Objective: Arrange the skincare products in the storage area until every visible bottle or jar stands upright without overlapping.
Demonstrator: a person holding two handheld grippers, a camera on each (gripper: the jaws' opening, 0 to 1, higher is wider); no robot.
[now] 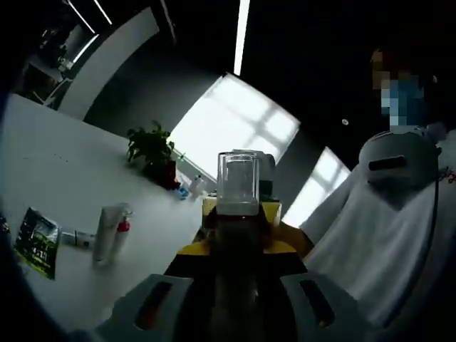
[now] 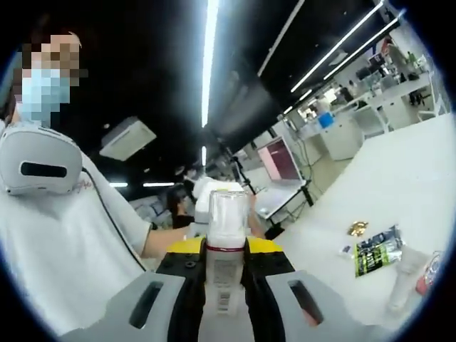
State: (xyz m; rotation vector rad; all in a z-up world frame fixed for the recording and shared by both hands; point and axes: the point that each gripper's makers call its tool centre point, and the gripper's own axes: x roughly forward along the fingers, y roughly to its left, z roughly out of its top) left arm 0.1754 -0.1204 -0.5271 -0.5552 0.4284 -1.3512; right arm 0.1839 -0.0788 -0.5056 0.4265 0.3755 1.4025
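My left gripper (image 1: 236, 251) is shut on a dark bottle with a clear cap (image 1: 237, 184), which stands up between the jaws, lifted off the white table (image 1: 50, 164). My right gripper (image 2: 226, 251) is shut on a white-labelled bottle with a clear cap (image 2: 227, 214), also held in the air. On the table lie a white tube (image 1: 107, 231) (image 2: 401, 280) with a small red-capped item (image 1: 123, 226) (image 2: 427, 274) beside it, and a green sachet (image 1: 35, 242) (image 2: 374, 256).
A person in a white shirt (image 1: 385, 228) (image 2: 64, 242) stands close behind both held bottles. A potted plant (image 1: 153, 153) stands at the table's far edge. A small gold item (image 2: 356, 228) lies near the sachet. Desks and a monitor (image 2: 281, 160) stand beyond the table.
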